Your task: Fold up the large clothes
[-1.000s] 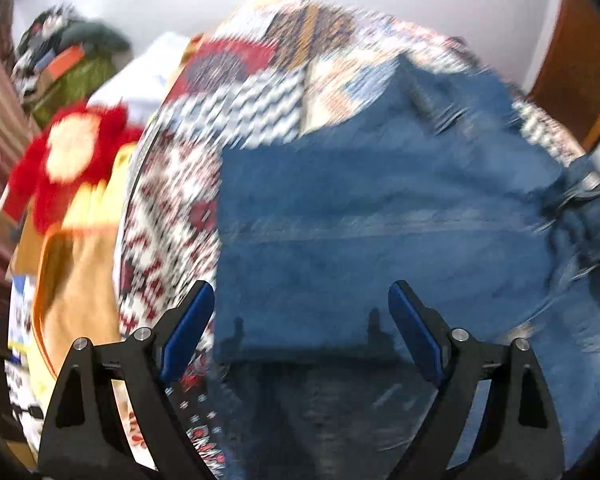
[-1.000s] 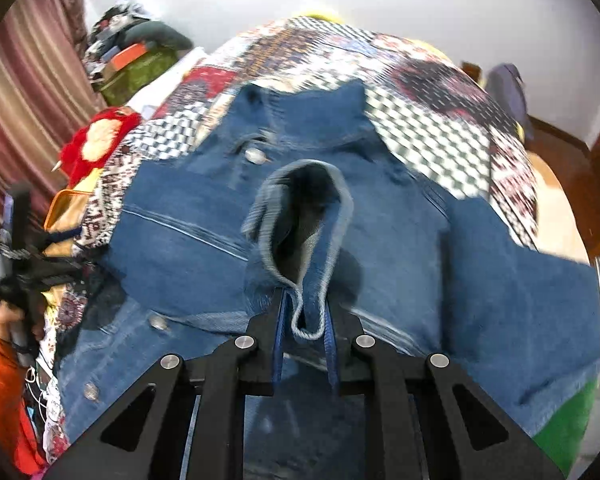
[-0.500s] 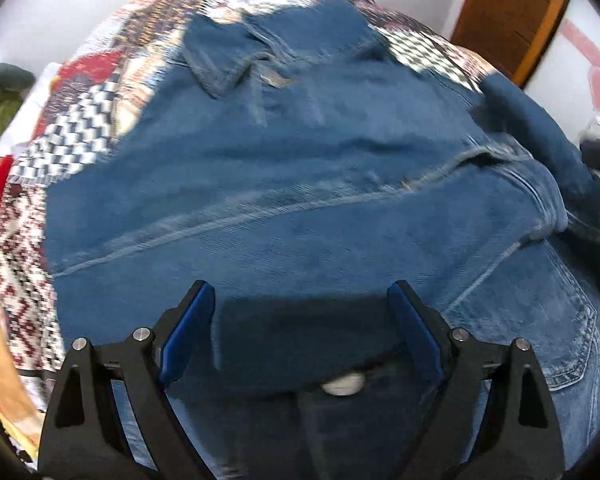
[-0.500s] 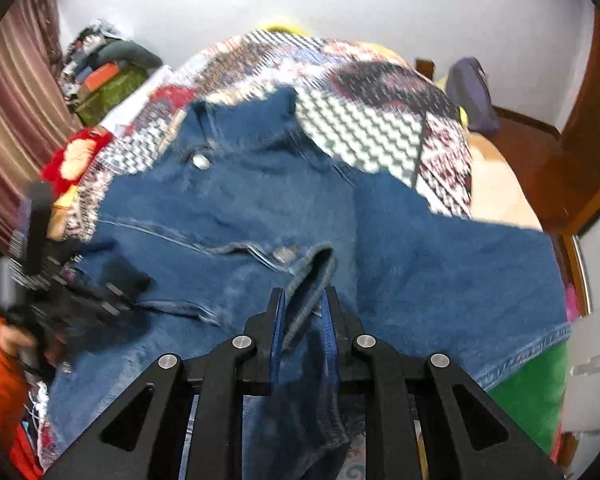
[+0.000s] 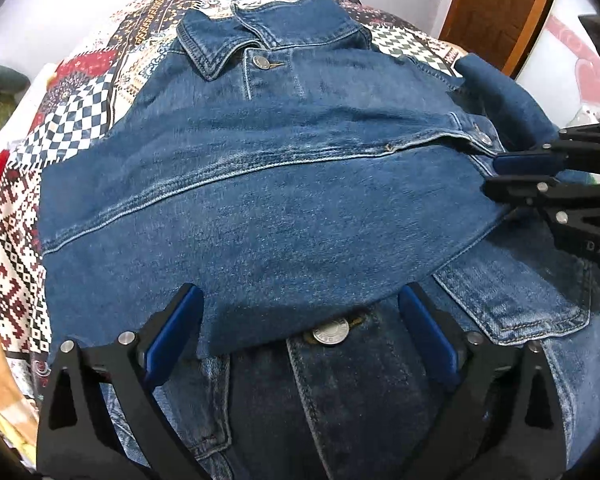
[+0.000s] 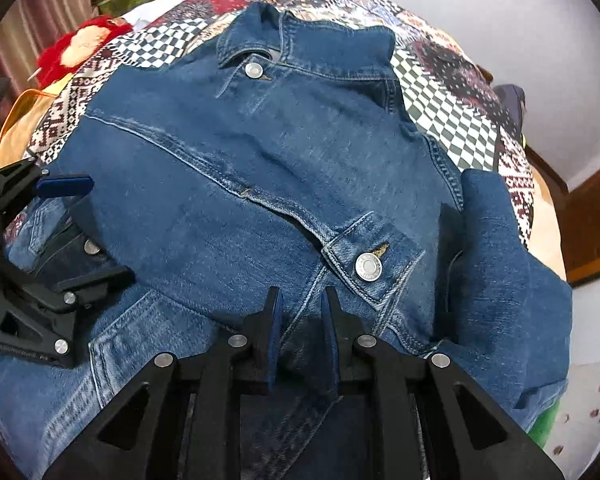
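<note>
We judge the denim jacket (image 5: 300,200) heavy and stiff; grip its thick hems. Our left gripper (image 5: 300,332) gapes wide and empty. Our right gripper (image 6: 300,320), narrow, is opening off the cuff (image 6: 364,256).

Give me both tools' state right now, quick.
Left tool: jaws opening wide, nothing gripped, over the denim jacket.
Right tool: jaws opening, releasing the jacket's sleeve cuff.

Your jacket (image 5: 300,200) is blue denim with metal buttons. It lies front up, spread on the quilt (image 5: 80,112), collar (image 5: 236,36) at the far end and closed. One sleeve (image 6: 260,184) is folded across the chest, its buttoned cuff (image 6: 368,260) nearest the right side.
</note>
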`<state>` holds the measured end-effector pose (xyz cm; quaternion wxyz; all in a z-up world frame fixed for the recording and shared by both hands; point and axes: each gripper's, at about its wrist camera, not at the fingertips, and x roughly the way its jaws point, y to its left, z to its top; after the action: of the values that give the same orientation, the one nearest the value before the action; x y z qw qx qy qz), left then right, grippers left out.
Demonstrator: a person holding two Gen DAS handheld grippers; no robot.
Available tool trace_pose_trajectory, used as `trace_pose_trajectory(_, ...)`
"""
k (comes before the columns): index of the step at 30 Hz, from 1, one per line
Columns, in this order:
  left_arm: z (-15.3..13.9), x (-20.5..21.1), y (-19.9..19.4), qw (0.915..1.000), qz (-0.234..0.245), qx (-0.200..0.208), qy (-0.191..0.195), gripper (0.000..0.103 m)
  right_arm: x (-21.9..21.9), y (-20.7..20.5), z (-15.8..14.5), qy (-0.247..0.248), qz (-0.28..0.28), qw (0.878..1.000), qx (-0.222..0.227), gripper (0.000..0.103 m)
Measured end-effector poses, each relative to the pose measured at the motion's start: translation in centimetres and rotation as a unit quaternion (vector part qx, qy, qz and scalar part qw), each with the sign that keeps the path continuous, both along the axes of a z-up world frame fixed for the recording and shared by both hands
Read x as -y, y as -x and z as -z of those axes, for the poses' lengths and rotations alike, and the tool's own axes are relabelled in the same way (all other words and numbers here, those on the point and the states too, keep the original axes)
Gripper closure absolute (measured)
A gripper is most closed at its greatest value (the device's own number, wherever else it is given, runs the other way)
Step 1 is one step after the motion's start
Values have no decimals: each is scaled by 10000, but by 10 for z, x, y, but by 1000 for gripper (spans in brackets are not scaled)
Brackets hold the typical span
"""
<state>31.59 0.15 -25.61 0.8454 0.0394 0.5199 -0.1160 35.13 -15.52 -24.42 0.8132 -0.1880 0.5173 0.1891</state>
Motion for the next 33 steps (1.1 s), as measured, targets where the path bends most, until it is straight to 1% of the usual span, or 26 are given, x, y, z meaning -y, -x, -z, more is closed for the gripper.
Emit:
trace_pose_trajectory(1,1,0,-1,10000,-26,-11,7,1,2,1,0,94,23,9999,55,66)
trace_pose_trajectory(2,1,-1,-1,10000,-36,-11,4,1,4,2,0,369,132,9989,263,36)
trace_pose_trajectory(3,0,-1,0,10000,-42,-2,-4,1,7,4,0,607,230,9966,512,14)
trace_pose_trajectory(4,0,-1,1,10000,-49,18,-32,1,10,5,-1,599,223,9962,586,13)
trace_pose_trajectory(6,-2,0,3,9999,-87,56,-127,1,20,10,-4,231,240,9988,347,13)
trace_pose_trajectory(8,-5,0,5,9997,-131,58,-194,1,28,14,-12,-29,310,9992,246,13)
trace_pose_trajectory(11,-13,2,9,9993,-129,106,-322,1,42,23,-33,-435,416,9973,419,13)
trace_pose_trajectory(14,-29,5,15,9986,-94,290,-435,1,59,30,-60,-811,590,9929,634,13)
trace_pose_trajectory(16,-43,7,17,9980,-83,448,-440,1,73,30,-77,-1093,731,9888,702,13)
trace_pose_trajectory(19,-68,13,16,9966,-106,715,-383,1,98,26,-93,-1445,1012,9815,749,13)
trace_pose_trajectory(22,-92,20,11,9953,-115,931,-227,1,130,24,-103,-1740,1364,9723,756,13)
trace_pose_trajectory(26,-114,38,2,9934,-6,1146,-89,1,174,23,-108,-1971,1890,9591,748,13)
trace_pose_trajectory(30,-122,61,-8,9921,212,1228,-110,1,222,24,-107,-2058,2367,9464,773,13)
trace_pose_trajectory(32,-119,74,-14,9921,314,1207,-166,1,242,23,-100,-2111,2549,9411,697,12)
trace_pose_trajectory(33,-115,81,-17,9923,366,1166,-175,1,253,23,-93,-2172,2654,9376,574,12)
